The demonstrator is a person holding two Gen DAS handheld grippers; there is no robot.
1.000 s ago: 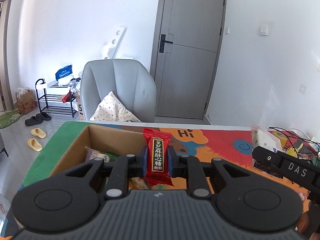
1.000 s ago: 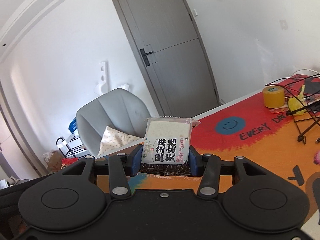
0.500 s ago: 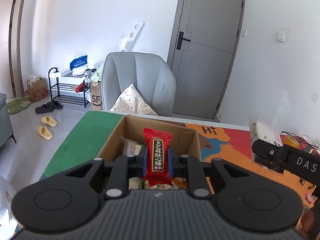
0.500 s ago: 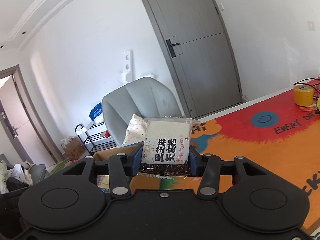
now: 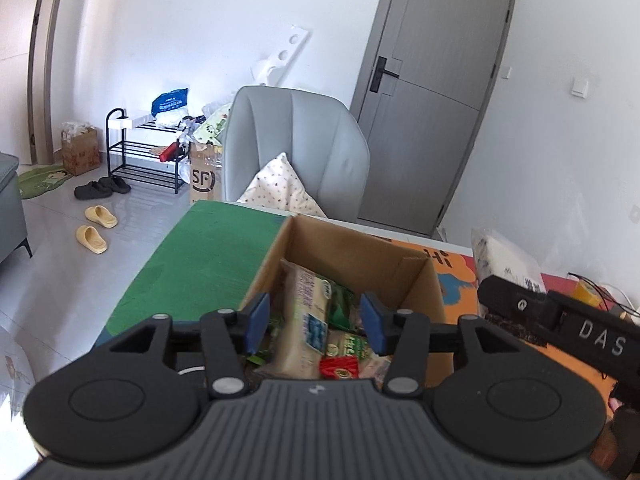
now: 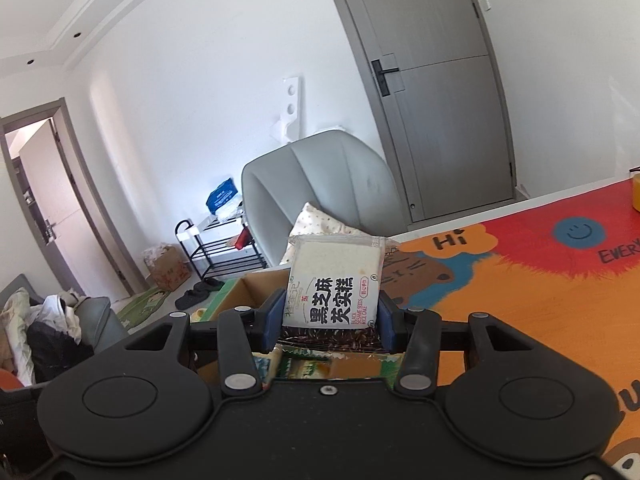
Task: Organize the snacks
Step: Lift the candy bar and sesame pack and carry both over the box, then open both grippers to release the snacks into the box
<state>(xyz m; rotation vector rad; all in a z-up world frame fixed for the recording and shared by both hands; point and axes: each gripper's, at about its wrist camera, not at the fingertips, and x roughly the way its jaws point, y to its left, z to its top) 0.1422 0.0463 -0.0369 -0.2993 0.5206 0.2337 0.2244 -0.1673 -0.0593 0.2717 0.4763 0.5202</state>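
Observation:
My left gripper (image 5: 314,322) hangs over the open cardboard box (image 5: 352,252), its jaws opening with nothing between the pads. The red candy packet (image 5: 339,368) lies among several snack packs (image 5: 308,316) inside the box. My right gripper (image 6: 328,322) is shut on a white rice cake packet (image 6: 334,280) with black lettering, held upright just above the near end of the cardboard box (image 6: 248,286). In the left wrist view the right gripper's black body (image 5: 560,320) comes in from the right, with the rice cake packet (image 5: 504,256) in it.
The box stands on a colourful mat (image 6: 520,280) with a green end (image 5: 208,256). Behind the table are a grey chair (image 5: 296,148) with a spotted cushion (image 5: 280,192), a shoe rack (image 5: 148,152) and a grey door (image 5: 432,100).
The left jaws have spread and the red candy packet has dropped from them into the box. Both grippers have moved left towards the box; the right one now has it below its packet.

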